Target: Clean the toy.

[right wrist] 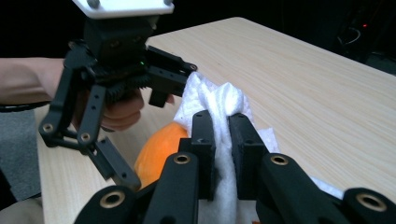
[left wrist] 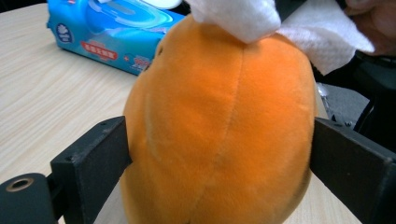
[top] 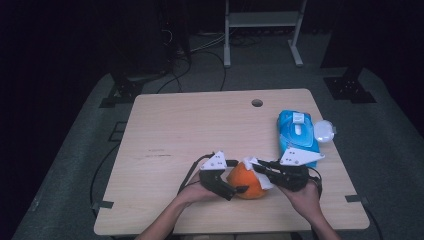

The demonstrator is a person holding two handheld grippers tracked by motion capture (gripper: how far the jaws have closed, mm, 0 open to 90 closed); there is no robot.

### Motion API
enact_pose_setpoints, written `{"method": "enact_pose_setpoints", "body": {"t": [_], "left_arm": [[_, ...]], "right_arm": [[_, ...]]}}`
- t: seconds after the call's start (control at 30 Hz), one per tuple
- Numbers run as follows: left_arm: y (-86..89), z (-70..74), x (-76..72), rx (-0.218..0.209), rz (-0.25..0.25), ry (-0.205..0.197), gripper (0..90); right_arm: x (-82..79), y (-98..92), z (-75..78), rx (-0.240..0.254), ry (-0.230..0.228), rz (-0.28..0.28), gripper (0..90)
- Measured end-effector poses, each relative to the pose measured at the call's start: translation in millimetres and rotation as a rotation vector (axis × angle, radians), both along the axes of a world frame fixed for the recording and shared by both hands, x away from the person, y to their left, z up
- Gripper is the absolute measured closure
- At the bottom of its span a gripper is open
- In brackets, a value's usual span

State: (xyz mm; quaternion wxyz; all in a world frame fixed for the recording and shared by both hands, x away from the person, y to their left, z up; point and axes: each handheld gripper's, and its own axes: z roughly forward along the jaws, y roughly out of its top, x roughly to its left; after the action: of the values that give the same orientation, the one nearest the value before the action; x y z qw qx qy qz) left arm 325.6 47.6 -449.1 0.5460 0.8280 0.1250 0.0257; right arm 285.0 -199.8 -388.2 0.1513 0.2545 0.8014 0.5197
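On table (top: pixel 165 125), orange plush (top: pixel 245 182) sits between left gripper (top: pixel 239 190) jaws.

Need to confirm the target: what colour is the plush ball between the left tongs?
Orange plush ball; clearest in the left gripper view.

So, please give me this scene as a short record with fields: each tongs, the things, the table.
left tongs: jaws on both sides of the orange plush toy, pressing it
right tongs: shut on the white wipe
white wipe: lies on top of the orange plush toy
blue wipes pack: far right on the table, lid open
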Motion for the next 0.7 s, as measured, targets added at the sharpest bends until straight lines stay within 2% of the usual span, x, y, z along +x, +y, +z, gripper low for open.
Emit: {"method": "enact_pose_setpoints", "body": {"t": [0.07,0.13,0.23,0.3,0.37,0.5,0.57,0.63,0.7], "left_arm": [[-4.6,-3.9,-1.9,0.019,-0.004,-0.028,3.5],[-5.8,-4.3,-2.8,0.019,0.006,-0.031,4.4],[-3.2,1.5,-5.2,0.026,0.022,-0.061,17.8],[-2.1,8.6,-7.5,0.027,0.034,-0.068,24.3],[-0.3,17.6,-9.5,0.01,0.042,-0.083,27.9],[7.8,38.7,-14.2,-0.022,0.045,-0.125,30.4],[11.4,47.4,-16.9,-0.019,0.043,-0.142,30.7],[14.8,52.7,-18.0,-0.015,0.041,-0.146,30.7],[16.6,53.1,-17.1,0.006,0.041,-0.143,30.9]], "right_arm": [[0.4,0.9,-0.3,0.004,0.005,0.001,80.7],[-0.1,2.1,-0.2,0.0,0.003,0.0,80.7],[-1.1,2.7,1.3,-0.001,-0.007,-0.008,80.7],[-1.3,1.8,3.5,0.001,-0.016,-0.014,80.7],[-1.3,-1.7,7.5,0.013,-0.025,-0.018,80.7],[0.9,-13.2,13.6,0.077,-0.024,-0.027,80.7],[2.0,-16.1,14.1,0.116,-0.005,-0.022,80.8],[2.4,-15.6,13.4,0.127,-0.001,-0.018,80.8],[4.0,-14.5,10.7,0.124,0.011,-0.016,80.8]]}}
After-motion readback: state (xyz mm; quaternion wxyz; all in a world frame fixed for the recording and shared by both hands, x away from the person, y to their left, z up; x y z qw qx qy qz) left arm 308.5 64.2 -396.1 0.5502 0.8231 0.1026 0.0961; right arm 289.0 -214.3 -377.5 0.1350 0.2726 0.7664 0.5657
